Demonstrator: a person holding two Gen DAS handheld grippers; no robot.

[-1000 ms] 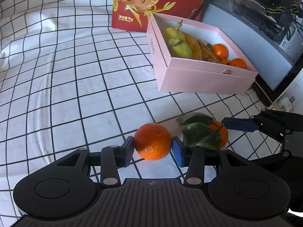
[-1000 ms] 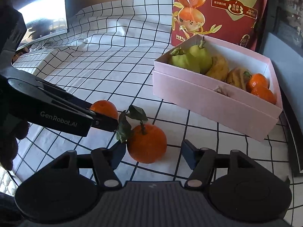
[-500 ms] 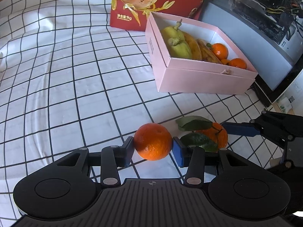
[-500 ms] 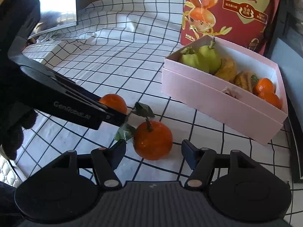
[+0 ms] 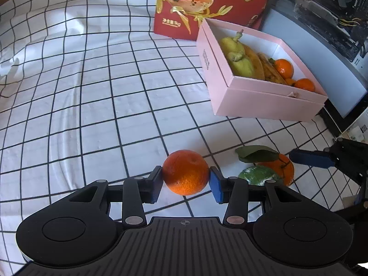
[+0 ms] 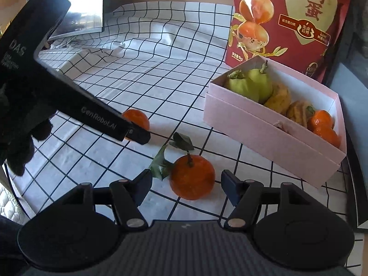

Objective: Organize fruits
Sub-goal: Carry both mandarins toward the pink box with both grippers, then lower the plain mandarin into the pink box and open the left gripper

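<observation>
surface: grid-checked white cloth point(image 5: 96, 96) | monitor point(image 6: 80, 4) behind | sunlight patches

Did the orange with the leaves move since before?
Cannot tell. The leafy orange sits between the open right tongs, and its leaves look turned, but the camera shifted against the pink box.

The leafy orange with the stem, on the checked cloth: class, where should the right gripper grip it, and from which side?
Grip the round leafy orange with the stem across its bare middle, from the near side, low. The stem and green leaves sit up and to its left; the right gripper already brackets it, jaws open.
</observation>
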